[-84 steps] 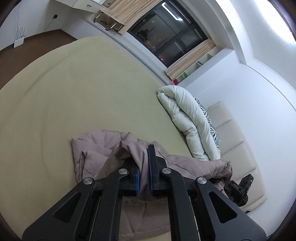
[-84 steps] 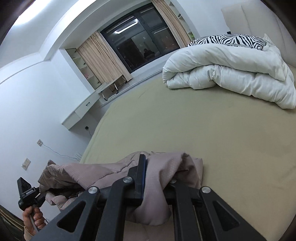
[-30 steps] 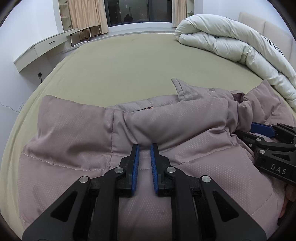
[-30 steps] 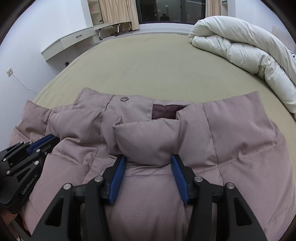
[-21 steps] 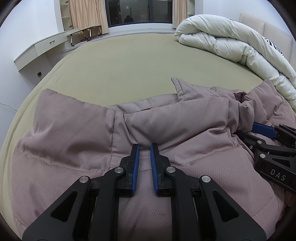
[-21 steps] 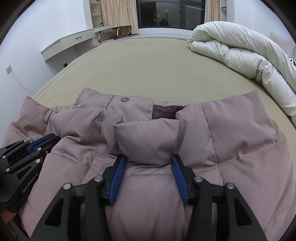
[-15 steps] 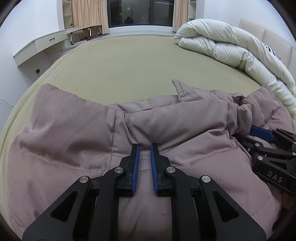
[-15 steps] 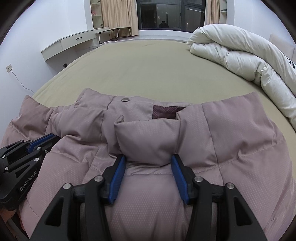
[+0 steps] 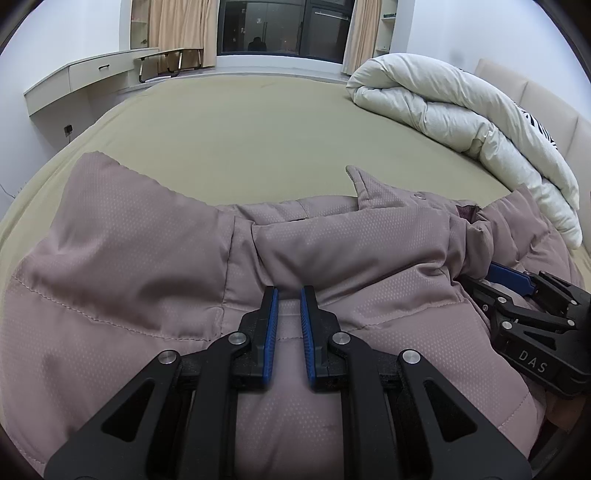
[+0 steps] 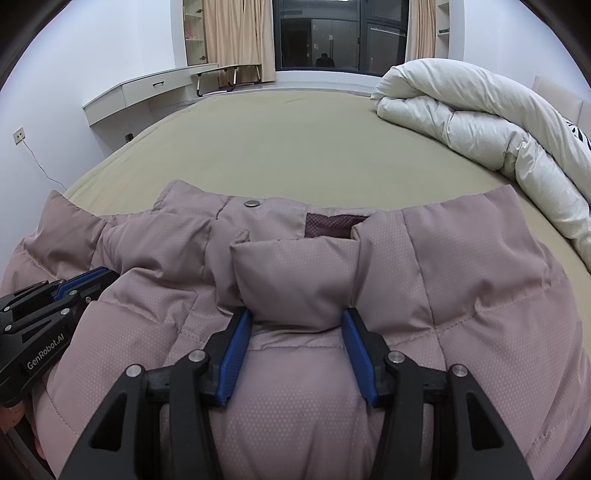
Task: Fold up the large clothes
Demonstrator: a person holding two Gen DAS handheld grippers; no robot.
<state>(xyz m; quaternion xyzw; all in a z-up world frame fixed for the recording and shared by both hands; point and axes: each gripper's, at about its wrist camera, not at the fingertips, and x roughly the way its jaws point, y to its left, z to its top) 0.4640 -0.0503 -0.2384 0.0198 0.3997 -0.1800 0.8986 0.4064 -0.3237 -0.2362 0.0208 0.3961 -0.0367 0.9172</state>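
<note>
A dusty-pink puffer jacket (image 9: pixel 140 266) lies spread on the near part of the olive bed, collar side away from me; it also fills the right wrist view (image 10: pixel 461 280). My left gripper (image 9: pixel 287 295) has its jaws nearly closed with a narrow gap, resting on the jacket below a fold. My right gripper (image 10: pixel 295 315) is open, its jaws either side of a puffy fold of the jacket. Each gripper shows in the other's view, the right one (image 9: pixel 517 288) and the left one (image 10: pixel 74 284).
The olive bed sheet (image 9: pixel 240 129) stretches beyond the jacket. A rolled white duvet (image 9: pixel 461 107) lies at the right by the beige headboard (image 9: pixel 535 99). A white desk (image 10: pixel 147 88) and a dark window (image 10: pixel 340 33) are at the far wall.
Since 2.8 s ago the bunched jacket has been laid out flat on the bed and both grippers have released it. Over the last second both views tilted slightly up; the jacket stays still.
</note>
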